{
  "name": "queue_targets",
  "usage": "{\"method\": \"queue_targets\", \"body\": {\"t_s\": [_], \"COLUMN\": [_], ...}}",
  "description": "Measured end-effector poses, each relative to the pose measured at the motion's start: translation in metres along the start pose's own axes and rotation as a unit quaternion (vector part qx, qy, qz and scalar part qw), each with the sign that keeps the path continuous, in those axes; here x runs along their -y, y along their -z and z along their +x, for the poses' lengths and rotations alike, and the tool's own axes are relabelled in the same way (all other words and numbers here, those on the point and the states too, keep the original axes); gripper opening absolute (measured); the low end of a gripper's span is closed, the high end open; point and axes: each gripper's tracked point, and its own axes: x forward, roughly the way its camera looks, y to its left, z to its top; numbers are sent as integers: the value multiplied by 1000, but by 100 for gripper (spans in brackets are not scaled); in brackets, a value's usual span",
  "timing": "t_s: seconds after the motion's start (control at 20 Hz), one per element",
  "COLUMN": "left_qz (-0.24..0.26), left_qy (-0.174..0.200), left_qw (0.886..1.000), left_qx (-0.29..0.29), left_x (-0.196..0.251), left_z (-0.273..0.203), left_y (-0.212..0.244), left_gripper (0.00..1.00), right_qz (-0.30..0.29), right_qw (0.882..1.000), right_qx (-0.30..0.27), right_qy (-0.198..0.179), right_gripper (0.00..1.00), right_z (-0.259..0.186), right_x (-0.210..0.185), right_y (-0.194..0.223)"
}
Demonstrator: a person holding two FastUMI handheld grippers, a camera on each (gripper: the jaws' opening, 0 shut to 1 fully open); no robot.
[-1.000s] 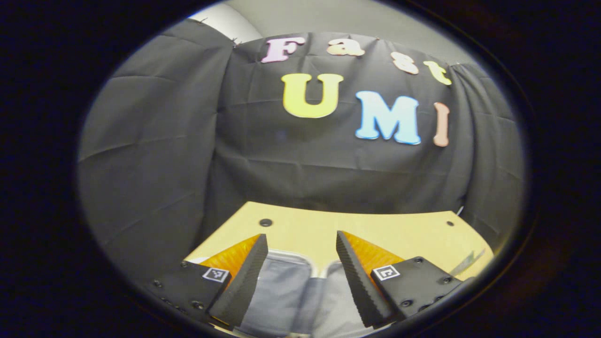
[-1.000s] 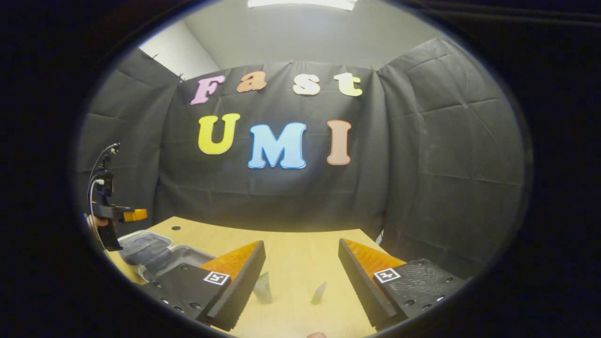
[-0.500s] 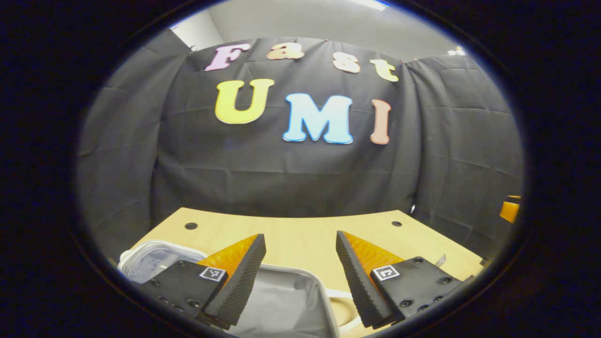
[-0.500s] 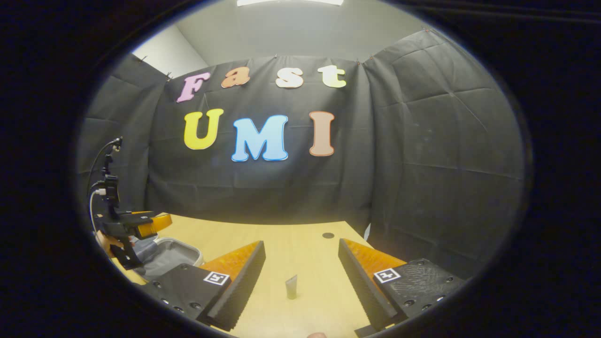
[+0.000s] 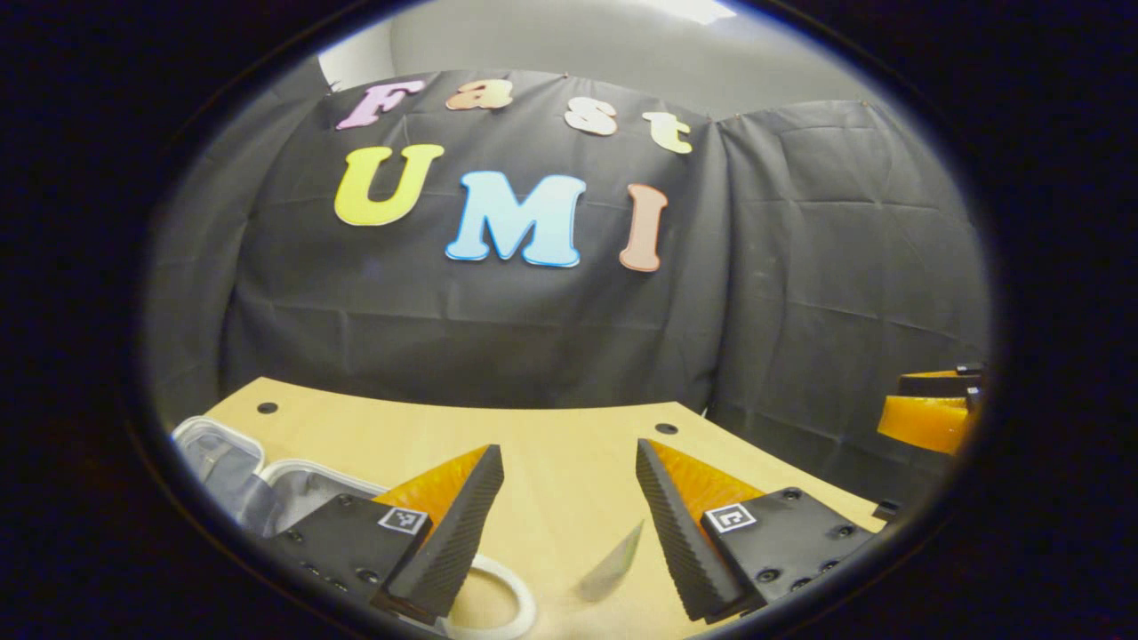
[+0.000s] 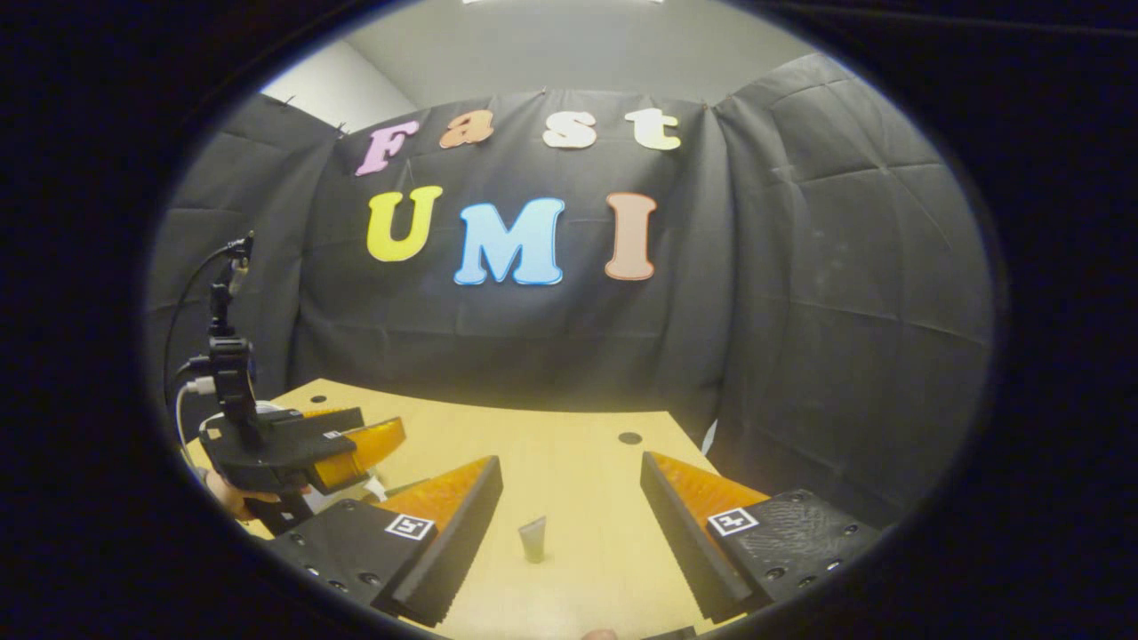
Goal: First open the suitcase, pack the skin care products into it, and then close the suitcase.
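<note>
Spreading wide and holding nothing, left gripper [image 5: 569, 516] fingers, right gripper [image 6: 571, 520] fingers likewise, tube [image 6: 532, 539] between them

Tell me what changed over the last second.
The left claw swung away from above the open suitcase toward the table's middle, where a blurred tube now shows between its fingers. In the right gripper view, a tube now stands between the right claw fingers. Both claws stayed open and empty.

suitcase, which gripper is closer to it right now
Left. The left gripper hangs just beside the open suitcase; the right gripper is farther off over the bare table, facing a small tube.
</note>
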Motion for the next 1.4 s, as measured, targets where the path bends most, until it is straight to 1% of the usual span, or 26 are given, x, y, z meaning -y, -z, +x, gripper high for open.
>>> {"method": "queue_targets", "body": {"t_s": [0.2, 0.45, 0.55, 0.65, 0.7, 0.75, 0.85, 0.9, 0.95, 1.0, 1.05, 1.1, 1.2, 1.25, 1.3, 1.35, 1.4], "left_qz": [-9, -16, -12, -13, -11, -4, 4, 2, -8, -25, -44, -57, -61, -65, -69, -68, -65], "left_qy": [7, -14, -23, -34, -40, -42, -37, -44, -50, -45, -44, -39, -35, -30, -29, -32, -41], "left_qw": [999, 994, 992, 990, 989, 988, 987, 985, 983, 980, 978, 977, 977, 978, 979, 979, 980], "left_qx": [-30, -111, -125, -137, -143, -147, -158, -165, -176, -192, -198, -202, -199, -195, -191, -189, -186], "left_x": [19, 18, 20, 19, 18, 19, 18, 16, 15, 14, 13, 13, 13, 13, 11, 4, -8], "left_z": [16, 25, 26, 29, 30, 30, 32, 30, 28, 24, 20, 14, 2, -6, -16, -25, -36], "left_y": [53, 133, 151, 160, 163, 165, 165, 164, 162, 164, 156, 145, 112, 95, 79, 64, 53], "left_gripper": [97, 98, 96, 82, 61, 55, 47, 43, 40, 36, 36, 34, 33, 36, 33, 36, 30], "right_qz": [-8, -14, -13, -11, -8, -4, 7, 10, 9, 6, 0, -4, -2, 5, 10, 13, 15], "right_qw": [1000, 998, 997, 996, 996, 995, 994, 993, 992, 991, 989, 988, 983, 980, 977, 973, 970], "right_qx": [-14, -29, -36, -44, -49, -56, -65, -71, -80, -88, -98, -109, -146, -167, -188, -204, -218], "right_qy": [-25, -56, -66, -76, -80, -84, -90, -95, -101, -105, -109, -110, -107, -107, -104, -103, -103], "right_gripper": [95, 95, 95, 95, 95, 95, 95, 95, 95, 95, 95, 95, 95, 95, 91, 87, 78], "right_z": [10, 23, 30, 38, 43, 49, 59, 65, 71, 77, 83, 90, 103, 109, 114, 119, 120], "right_x": [-1, -6, -9, -11, -12, -13, -17, -20, -24, -27, -30, -31, -31, -32, -35, -36, -37], "right_y": [12, 29, 36, 43, 48, 53, 61, 67, 74, 82, 90, 102, 130, 144, 157, 168, 178]}}
